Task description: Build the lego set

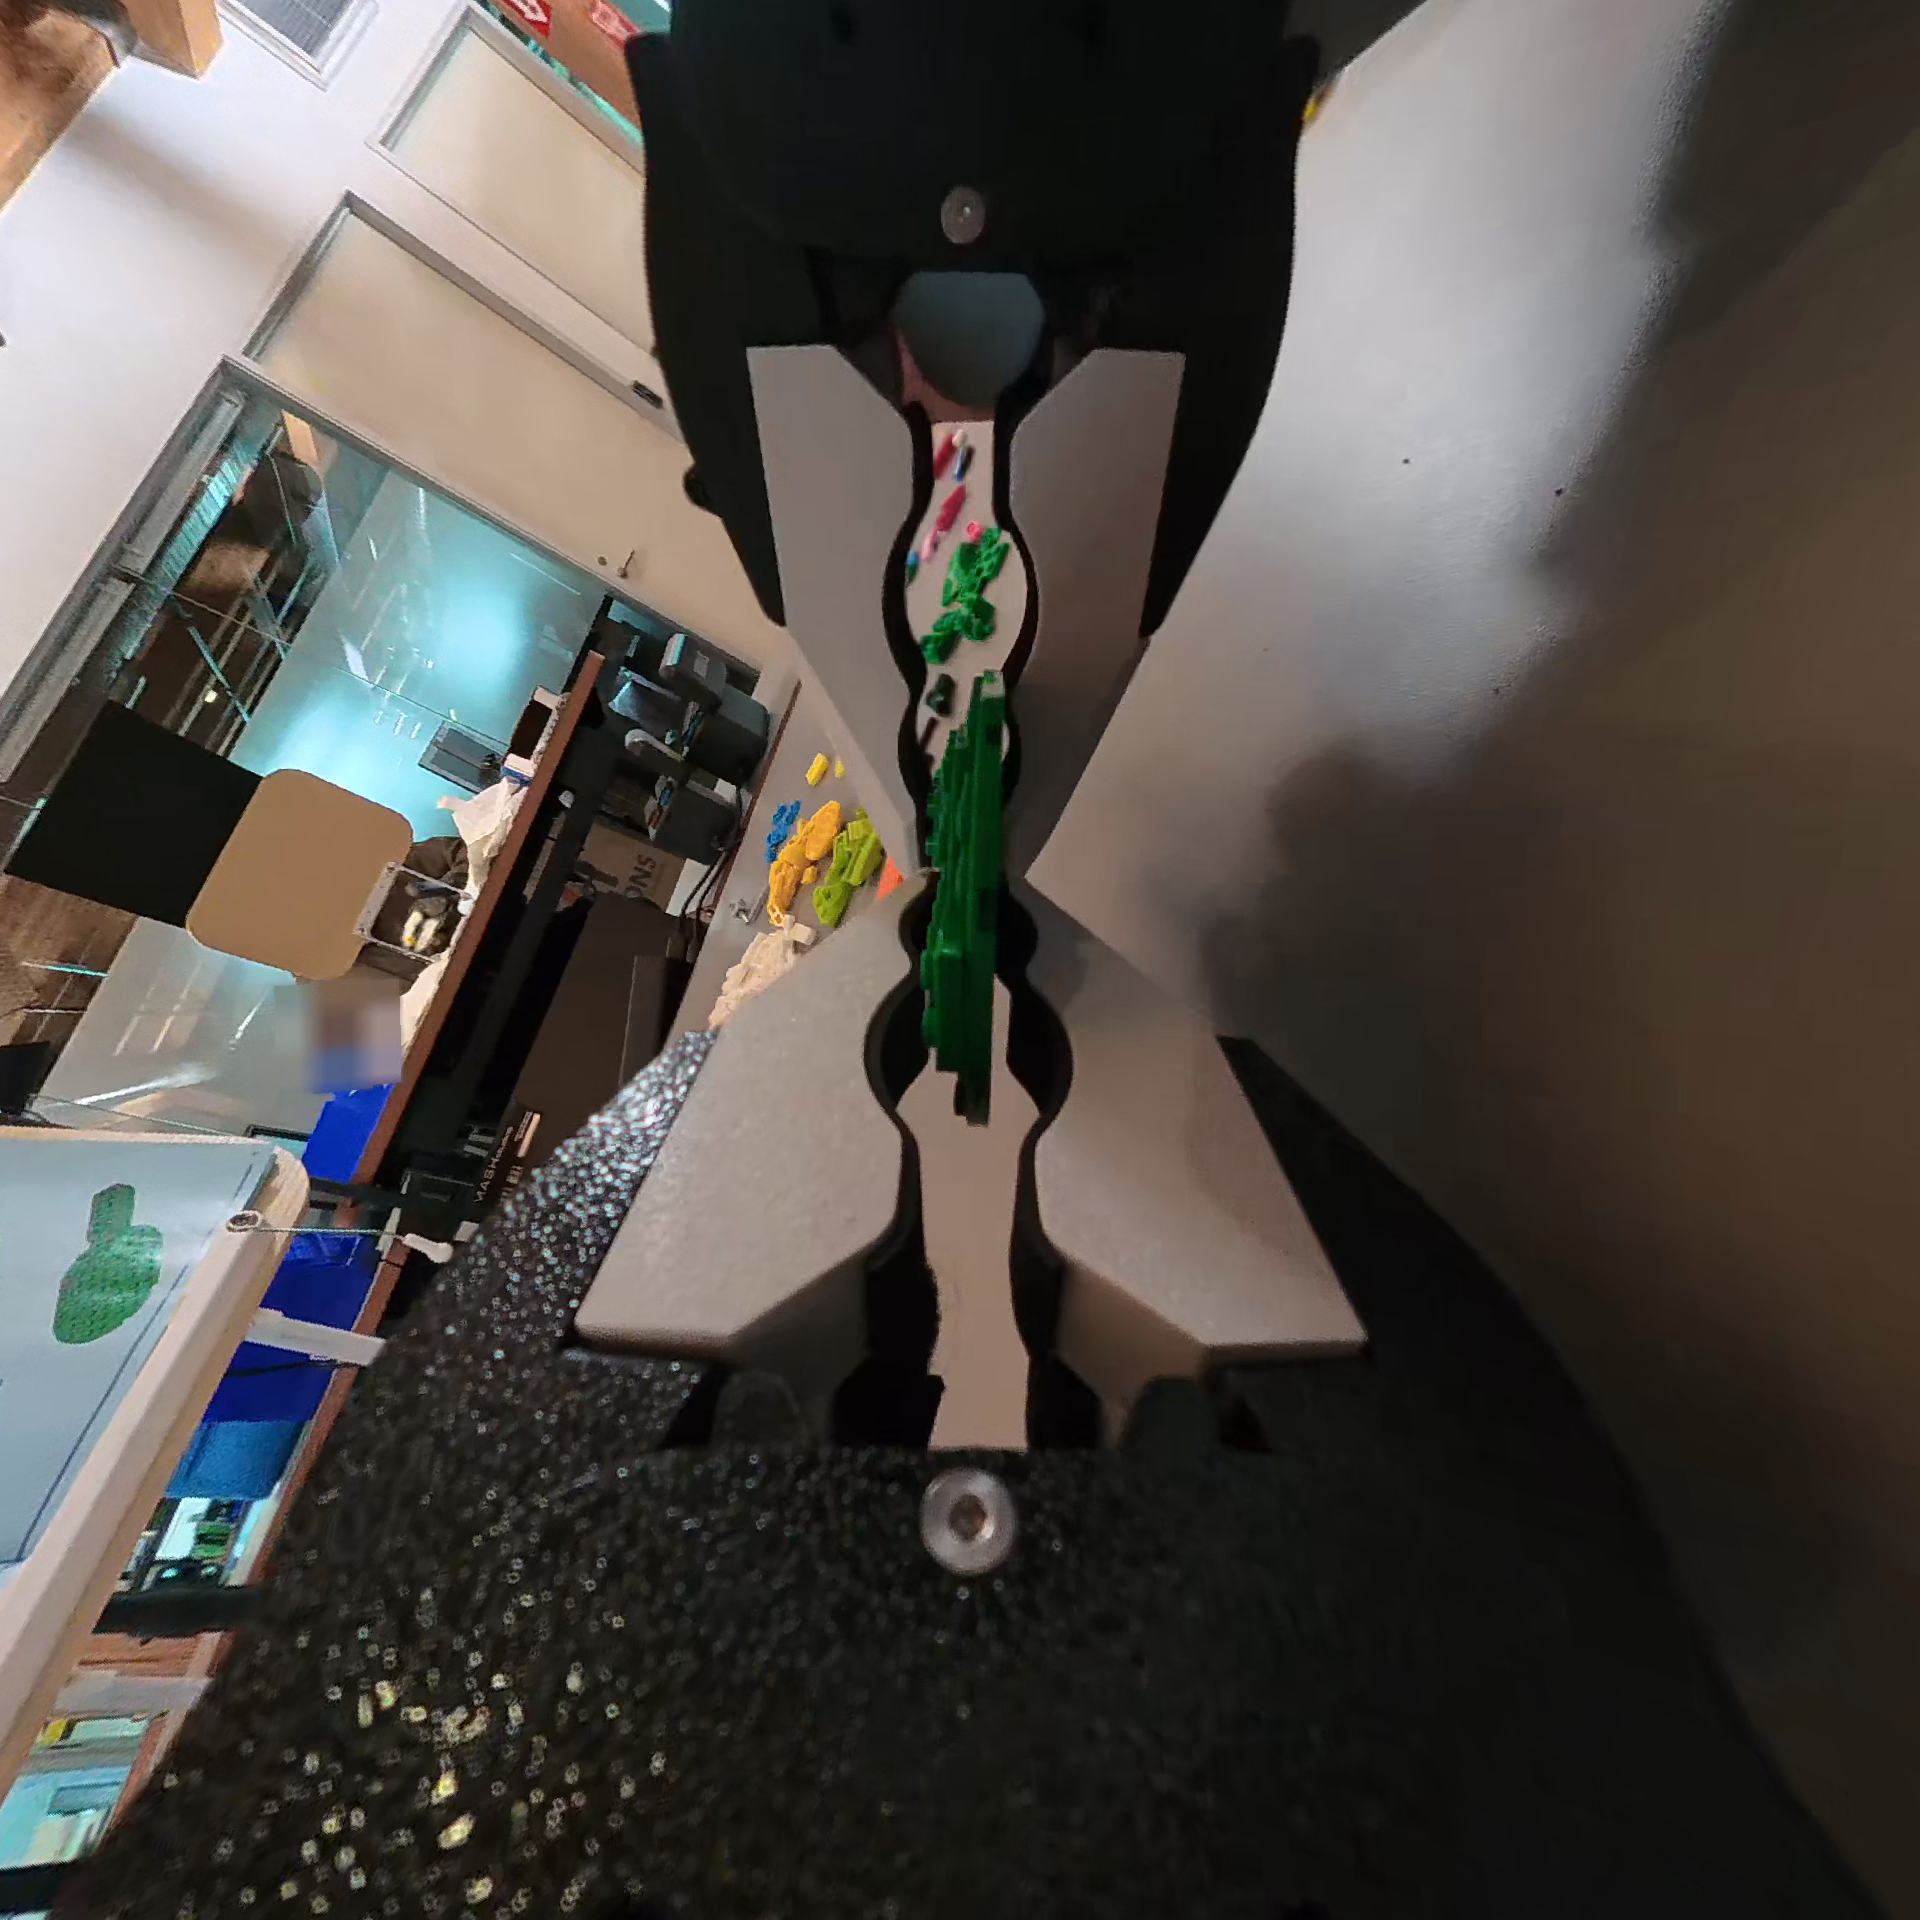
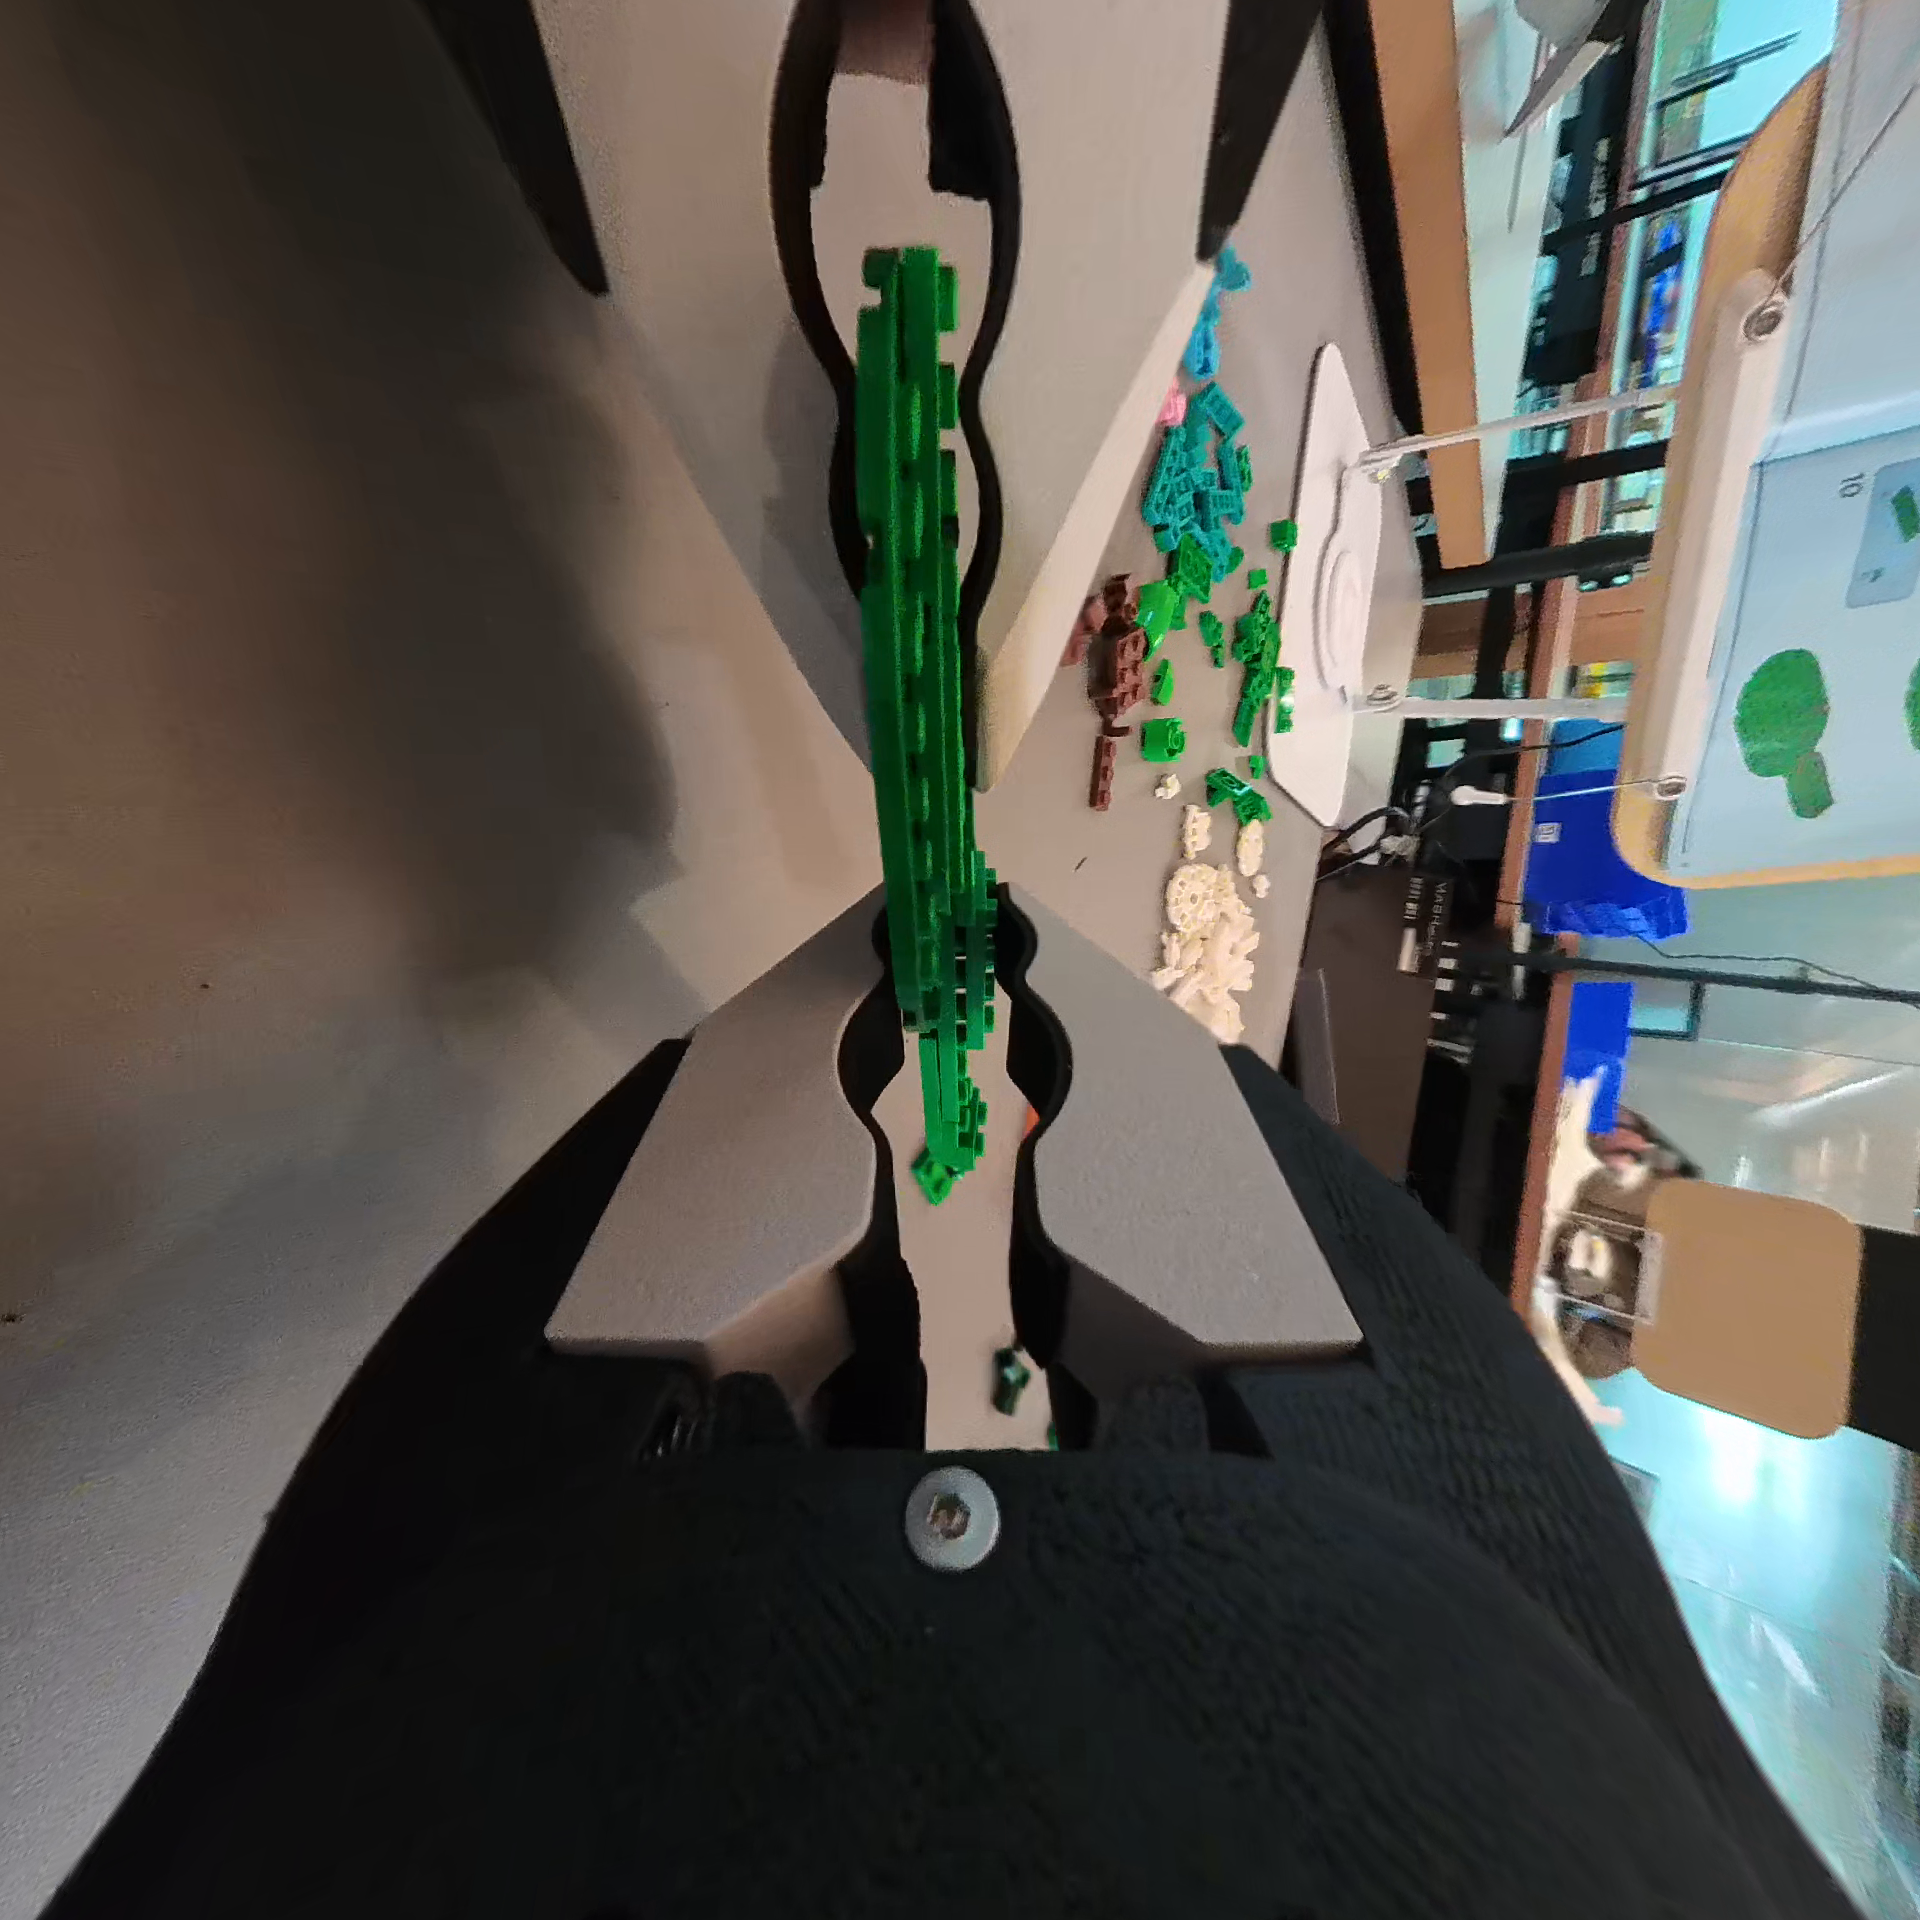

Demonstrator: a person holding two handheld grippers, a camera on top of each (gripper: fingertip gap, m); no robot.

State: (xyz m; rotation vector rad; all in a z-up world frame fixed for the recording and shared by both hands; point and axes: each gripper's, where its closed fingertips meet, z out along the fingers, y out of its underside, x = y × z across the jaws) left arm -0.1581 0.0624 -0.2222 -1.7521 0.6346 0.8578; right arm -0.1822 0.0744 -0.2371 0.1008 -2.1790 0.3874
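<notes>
We note both hand-held grippers, left and right, nearly closed and clamped on one green brick plate above the worktop, loose bricks nearby.

Glossy plastic plate (studded)

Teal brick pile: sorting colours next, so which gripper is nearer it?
Likely left. The left gripper lies alongside the teal brick pile in the right wrist view; the right gripper sits farther back, nearer the white bricks.
</notes>
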